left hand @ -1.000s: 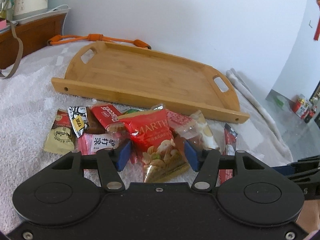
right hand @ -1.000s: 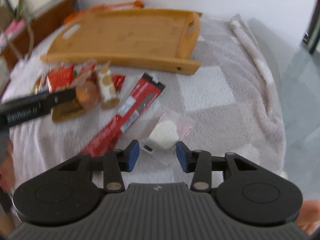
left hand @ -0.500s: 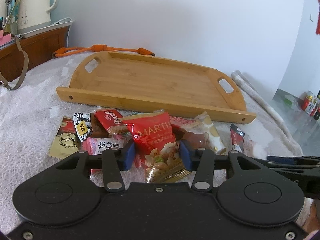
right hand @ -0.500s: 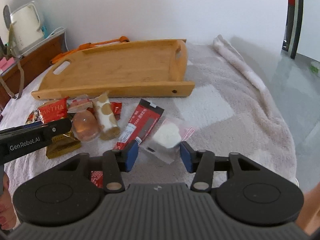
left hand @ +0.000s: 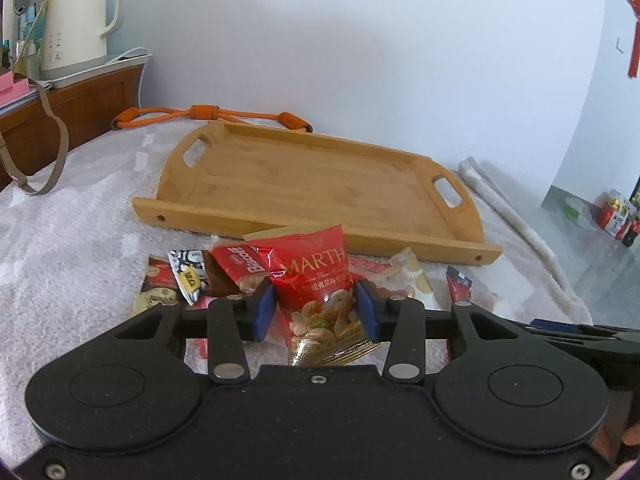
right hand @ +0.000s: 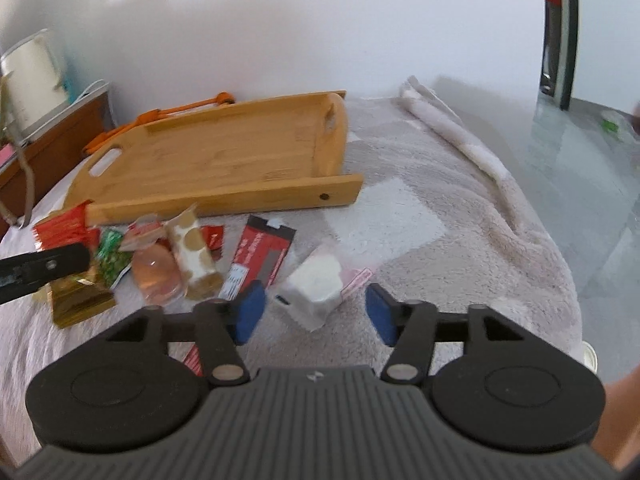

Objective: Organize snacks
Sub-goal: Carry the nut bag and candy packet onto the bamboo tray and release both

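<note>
The left gripper is pinching the red nut packet, its 2 blue pads pressing against the packet's sides, the packet standing upright just near of the wooden tray; the tray is lying bare on the fleece blanket, with its long near wall facing the snack pile; left of the held packet a red biscuit packet and a black-and-white wrapper are lying overlapped; to its right a cream spotted wrapper is resting on the blanket. The right gripper is hovering with its 2 pads spread wide on either side of the white snack in clear wrap, touching neither side that I can tell; a long red-and-black packet is lying just left of that white snack; an orange jelly cup is sitting further left, beside the spotted wrapper. A cream kettle is standing far left on a wooden cabinet.
</note>
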A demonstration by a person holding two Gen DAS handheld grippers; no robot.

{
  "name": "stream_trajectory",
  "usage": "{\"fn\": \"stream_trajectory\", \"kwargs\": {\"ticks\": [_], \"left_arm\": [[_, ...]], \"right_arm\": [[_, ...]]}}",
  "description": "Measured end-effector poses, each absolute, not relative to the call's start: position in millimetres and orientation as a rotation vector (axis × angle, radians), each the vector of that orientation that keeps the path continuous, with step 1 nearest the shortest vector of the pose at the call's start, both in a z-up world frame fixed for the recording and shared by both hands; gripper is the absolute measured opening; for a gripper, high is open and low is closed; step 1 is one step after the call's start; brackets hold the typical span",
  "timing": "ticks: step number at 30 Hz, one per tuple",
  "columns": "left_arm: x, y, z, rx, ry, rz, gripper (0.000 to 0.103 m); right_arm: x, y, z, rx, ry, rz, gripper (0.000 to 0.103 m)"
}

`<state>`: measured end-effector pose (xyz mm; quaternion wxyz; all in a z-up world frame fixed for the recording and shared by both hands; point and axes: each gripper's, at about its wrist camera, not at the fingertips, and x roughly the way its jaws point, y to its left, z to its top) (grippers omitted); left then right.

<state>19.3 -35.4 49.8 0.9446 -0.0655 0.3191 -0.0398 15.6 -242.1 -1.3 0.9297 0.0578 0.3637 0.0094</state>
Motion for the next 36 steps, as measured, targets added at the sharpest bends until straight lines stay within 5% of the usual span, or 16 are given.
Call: {"fn": "stream_trajectory", "kwargs": {"ticks": [4, 6, 9, 21, 36], "left_arm": [[22, -28, 53, -0.15, 0.665, -0.079, 0.04], [25, -24, 55, -0.16, 0.675, -0.08, 0.04], [28, -18, 57, -0.175, 0.684, -0.082, 0.04], [70, 5, 86, -0.241, 0.738, -0.125, 0.04], [205, 28, 105, -0.306, 0.943, -0.261, 0.04]], "right_arm": [[31, -247, -11, 0.175, 0.771, -0.029, 0.075], [33, -248, -13, 0.185, 0.763, -0.034, 0.045], [34, -247, -10, 0.186, 0.76, -0.018, 0.038], [58, -228, 42, 0.164, 0.71, 0.124, 0.037], [177, -192, 58, 0.142, 0.892, 0.239, 0.038]]}}
